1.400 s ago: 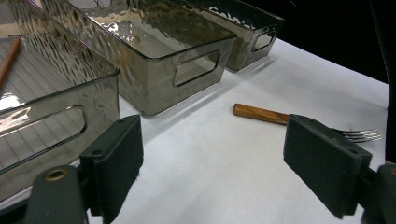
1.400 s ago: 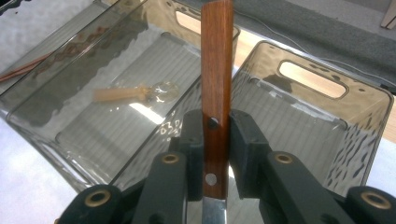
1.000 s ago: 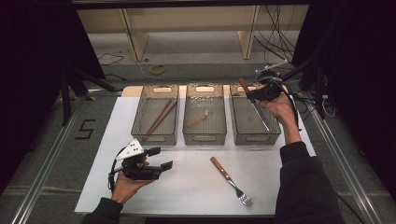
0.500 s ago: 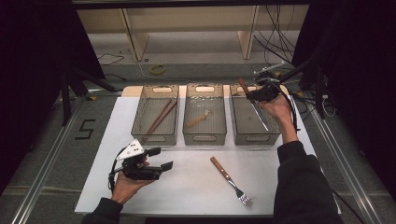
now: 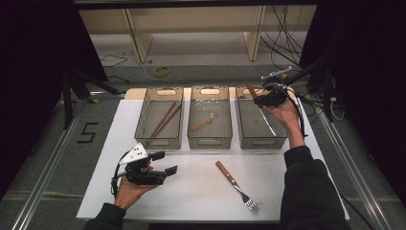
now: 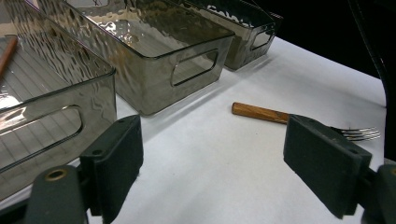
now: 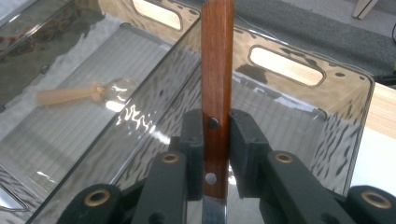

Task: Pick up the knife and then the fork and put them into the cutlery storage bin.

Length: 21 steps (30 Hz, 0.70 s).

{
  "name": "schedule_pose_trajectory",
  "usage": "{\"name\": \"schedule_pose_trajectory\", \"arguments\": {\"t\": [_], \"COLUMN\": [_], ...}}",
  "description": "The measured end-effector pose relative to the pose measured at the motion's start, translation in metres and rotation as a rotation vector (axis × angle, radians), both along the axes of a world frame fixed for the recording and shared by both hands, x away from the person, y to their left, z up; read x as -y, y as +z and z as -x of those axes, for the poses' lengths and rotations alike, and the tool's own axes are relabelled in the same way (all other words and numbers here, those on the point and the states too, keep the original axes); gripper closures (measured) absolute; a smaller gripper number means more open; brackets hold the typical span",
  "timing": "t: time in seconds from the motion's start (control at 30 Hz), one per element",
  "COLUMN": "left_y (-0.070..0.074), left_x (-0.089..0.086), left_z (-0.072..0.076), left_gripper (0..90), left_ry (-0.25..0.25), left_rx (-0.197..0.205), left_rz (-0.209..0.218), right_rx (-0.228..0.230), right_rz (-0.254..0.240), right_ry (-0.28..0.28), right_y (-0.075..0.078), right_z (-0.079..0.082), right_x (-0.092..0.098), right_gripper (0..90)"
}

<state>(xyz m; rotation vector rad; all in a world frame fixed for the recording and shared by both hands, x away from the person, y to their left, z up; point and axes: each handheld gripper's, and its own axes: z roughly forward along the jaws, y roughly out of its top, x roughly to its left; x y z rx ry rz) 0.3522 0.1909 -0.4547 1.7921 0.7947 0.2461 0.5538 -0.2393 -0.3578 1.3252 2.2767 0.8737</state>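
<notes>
A knife with a wooden handle (image 7: 216,70) stands between the pads of my right gripper (image 7: 215,154), which is shut on it. That gripper (image 5: 261,98) hovers over the right-hand smoky plastic bin (image 5: 261,143), and the knife (image 5: 268,120) slants with its blade down into the bin. My left gripper (image 5: 164,163) is open with nothing between its fingers, low over the white mat at the front left. A wood-handled fork (image 5: 233,184) lies on the mat to its right. In the left gripper view the fork (image 6: 259,113) lies beyond the open left gripper (image 6: 215,158).
Three smoky bins stand in a row at the back of the white mat (image 5: 191,191). The left bin (image 5: 139,120) holds brown chopsticks (image 5: 164,120). In the middle bin (image 5: 209,141) lies a small spoon (image 5: 203,122) with a pale handle. Cables trail at the back right.
</notes>
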Motion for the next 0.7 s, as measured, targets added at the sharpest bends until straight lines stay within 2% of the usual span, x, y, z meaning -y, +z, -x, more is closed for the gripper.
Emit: {"name": "schedule_pose_trajectory", "arguments": {"t": [0.4,0.7], "left_y": [0.000,0.000], "left_x": [0.000,0.000], "left_z": [0.000,0.000], "left_gripper": [19.4,19.4], "left_ry": [-0.001,0.000], "left_rx": [-0.001,0.001], "left_rz": [0.001,0.001], "right_rx": [-0.008,-0.033], "right_rz": [0.006,0.017], "right_ry": [-0.011,-0.027], "right_y": [-0.007,-0.020], "right_z": [-0.001,-0.001], "right_x": [0.002,0.004], "right_gripper": [76.9,76.6]}}
